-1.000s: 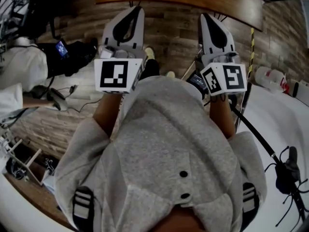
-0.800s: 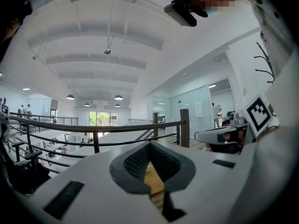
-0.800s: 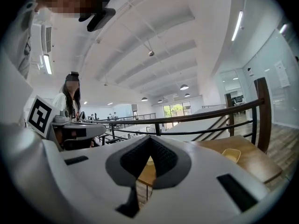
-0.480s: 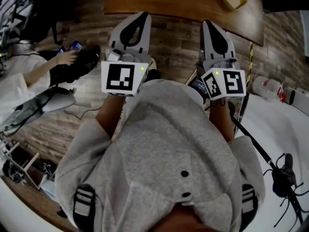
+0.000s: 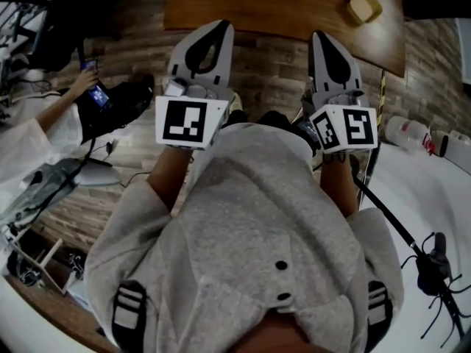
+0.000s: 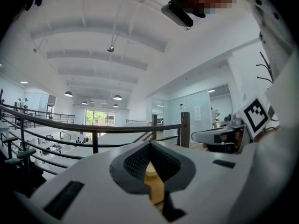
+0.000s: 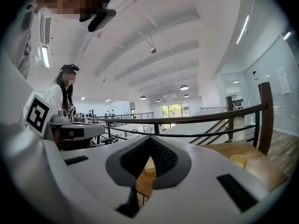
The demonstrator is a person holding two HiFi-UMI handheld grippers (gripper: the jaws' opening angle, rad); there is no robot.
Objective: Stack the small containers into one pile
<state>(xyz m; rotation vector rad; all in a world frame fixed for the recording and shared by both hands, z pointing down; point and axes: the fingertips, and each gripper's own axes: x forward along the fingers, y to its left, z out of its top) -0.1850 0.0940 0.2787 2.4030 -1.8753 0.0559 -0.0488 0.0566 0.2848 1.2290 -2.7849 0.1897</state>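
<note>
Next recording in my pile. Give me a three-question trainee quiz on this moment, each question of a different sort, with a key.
1. True or false: the left hand-held gripper is shut on a yellow container.
2. Multiple choice: how many small yellow containers show, at least in part, on the wooden table in the head view? A) one B) three C) five
3. Short answer: is any container stacked on another?

Key
1. False: its jaws are together with nothing between them.
2. B
3. No: all three sit apart on the table.
</note>
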